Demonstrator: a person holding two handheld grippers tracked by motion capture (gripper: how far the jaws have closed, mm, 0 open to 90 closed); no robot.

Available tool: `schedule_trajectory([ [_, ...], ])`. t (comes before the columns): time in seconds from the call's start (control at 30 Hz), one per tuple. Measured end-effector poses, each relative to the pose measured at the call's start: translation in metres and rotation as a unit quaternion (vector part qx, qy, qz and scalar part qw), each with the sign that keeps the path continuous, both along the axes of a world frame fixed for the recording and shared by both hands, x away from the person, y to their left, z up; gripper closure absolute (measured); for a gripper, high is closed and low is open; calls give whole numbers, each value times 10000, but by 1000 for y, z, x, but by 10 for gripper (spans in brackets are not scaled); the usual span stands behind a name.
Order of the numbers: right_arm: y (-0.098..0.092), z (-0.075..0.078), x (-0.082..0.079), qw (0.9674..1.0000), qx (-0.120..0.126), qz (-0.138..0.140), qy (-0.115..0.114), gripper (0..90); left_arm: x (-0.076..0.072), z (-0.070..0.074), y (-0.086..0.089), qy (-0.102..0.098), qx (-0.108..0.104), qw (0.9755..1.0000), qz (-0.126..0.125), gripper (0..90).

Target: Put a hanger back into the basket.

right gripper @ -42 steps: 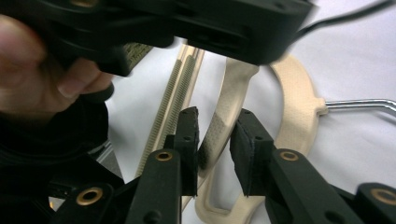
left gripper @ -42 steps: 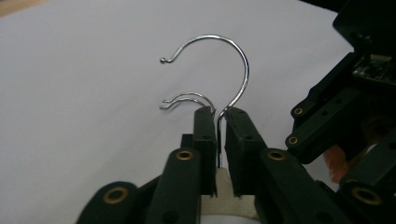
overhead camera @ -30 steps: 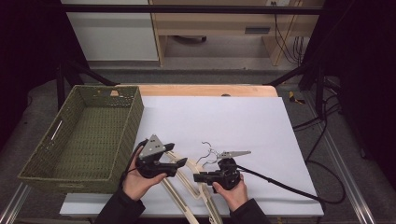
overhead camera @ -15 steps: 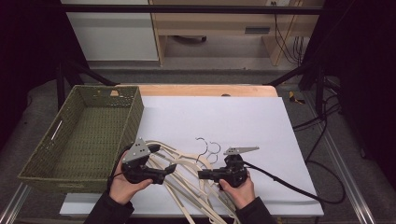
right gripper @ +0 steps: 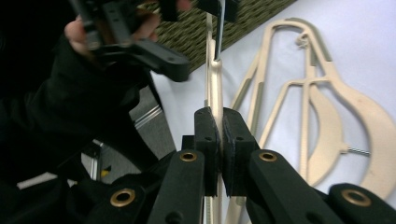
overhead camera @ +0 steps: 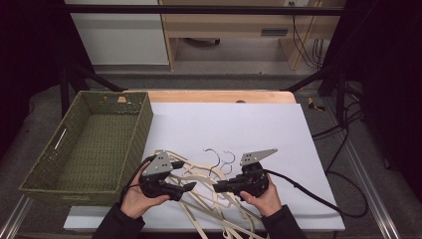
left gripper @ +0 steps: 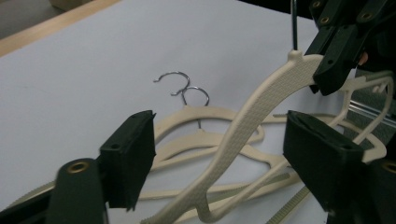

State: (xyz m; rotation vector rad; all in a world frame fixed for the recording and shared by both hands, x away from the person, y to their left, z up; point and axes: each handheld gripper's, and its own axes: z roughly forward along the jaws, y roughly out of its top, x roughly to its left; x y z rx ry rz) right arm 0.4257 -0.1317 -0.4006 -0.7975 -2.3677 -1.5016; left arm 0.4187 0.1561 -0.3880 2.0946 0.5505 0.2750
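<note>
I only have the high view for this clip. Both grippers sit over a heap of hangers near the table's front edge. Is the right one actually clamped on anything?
Observer: Yes. In the right gripper view the right gripper is shut on a thin cream hanger, seen edge-on between its jaws.
Operator: And the left one?
Observer: The left gripper is open; the raised hanger's arm passes between its jaws, untouched.
Operator: Where on that hanger is the right one holding?
Observer: From the left gripper view, near the neck, just beside the metal hook.
</note>
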Motion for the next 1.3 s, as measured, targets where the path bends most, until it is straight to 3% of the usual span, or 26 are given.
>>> schedule_trajectory([
  [0.2,7,0,-3,9995,-122,249,-149,868,0,-6,-7,194,253,9987,-396,484],
  [0.37,6,0,-4,9992,-126,334,-190,868,-2,-8,-9,233,361,9978,-502,642],
  [0.53,5,1,-4,9991,-117,341,-229,865,-6,-5,-10,160,448,9975,-520,679],
  [0.67,4,3,-4,9989,-155,299,-339,848,-7,-4,-10,217,401,9977,-509,711],
  [0.73,2,4,-5,9984,-229,183,-476,817,-7,-2,-9,305,297,9973,-600,750],
  [0.77,0,6,-5,9972,-295,-10,-692,777,-9,-1,-9,390,188,9969,-664,773],
  [1.07,-5,12,-8,9899,-314,-468,-1302,611,-18,2,-14,291,126,9973,-656,848],
  [1.23,-12,17,-11,9862,-234,-658,-1504,515,-19,7,-8,169,-54,9992,-356,851],
  [1.3,-19,20,-12,9814,-236,-915,-1668,417,-18,11,-1,51,-123,9998,-149,852],
])
